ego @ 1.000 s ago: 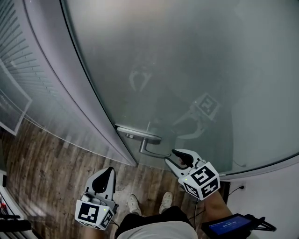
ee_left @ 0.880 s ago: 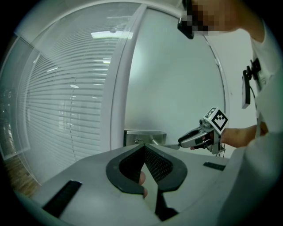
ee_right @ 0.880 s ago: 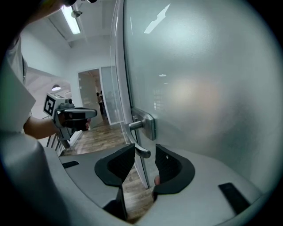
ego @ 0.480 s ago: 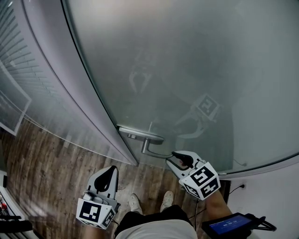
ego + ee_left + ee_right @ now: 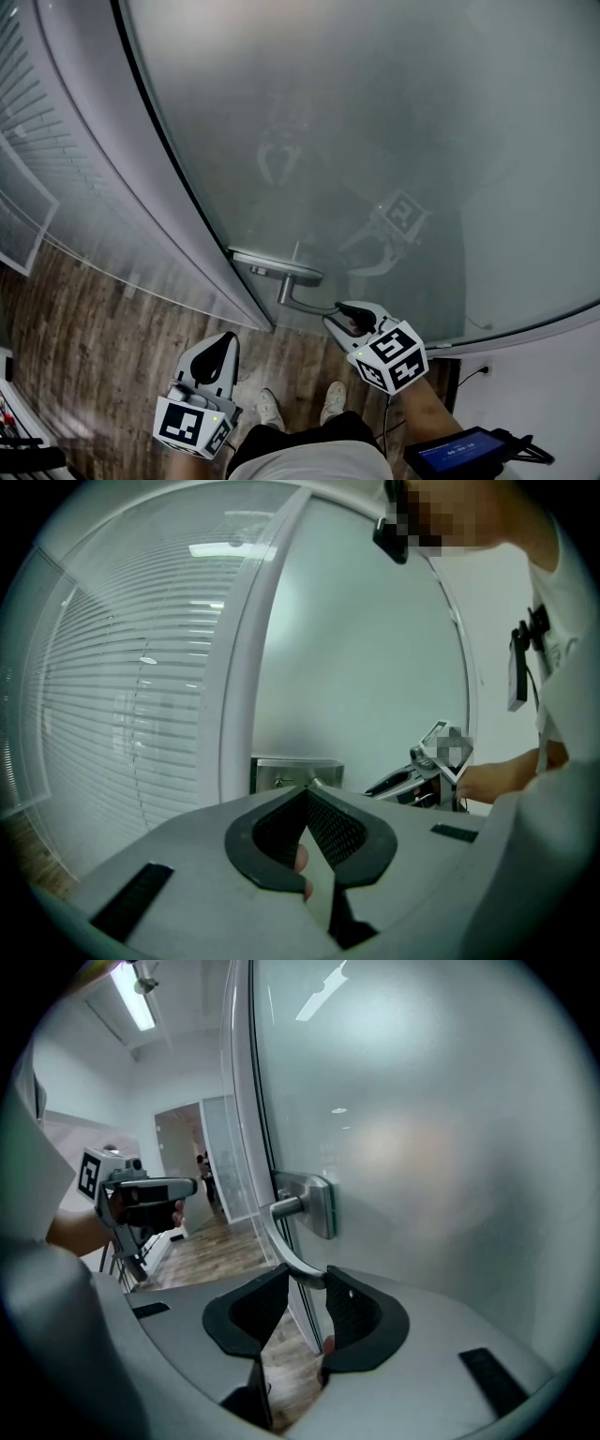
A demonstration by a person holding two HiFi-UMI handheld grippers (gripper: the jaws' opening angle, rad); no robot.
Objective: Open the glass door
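The frosted glass door (image 5: 375,122) carries a steel lever handle (image 5: 305,302) on a plate (image 5: 277,265) near its left edge. My right gripper (image 5: 339,314) is at the lever's free end. In the right gripper view the curved lever (image 5: 281,1232) runs down between the jaw tips of the right gripper (image 5: 305,1279), and both pads press on it. My left gripper (image 5: 223,339) hangs lower left, off the door, jaws together with nothing in them. The left gripper view shows its tips (image 5: 307,791) meeting below the handle plate (image 5: 286,772).
A grey door frame (image 5: 122,187) borders the door's left edge, with a glass panel with blinds (image 5: 28,187) beyond it. Wooden floor (image 5: 103,356) lies below, with the person's shoes (image 5: 272,408). A tablet-like device (image 5: 459,452) hangs at lower right beside a white wall.
The right gripper has sunk slightly and its jaws have narrowed onto the lever's end. The left gripper has stayed where it was.
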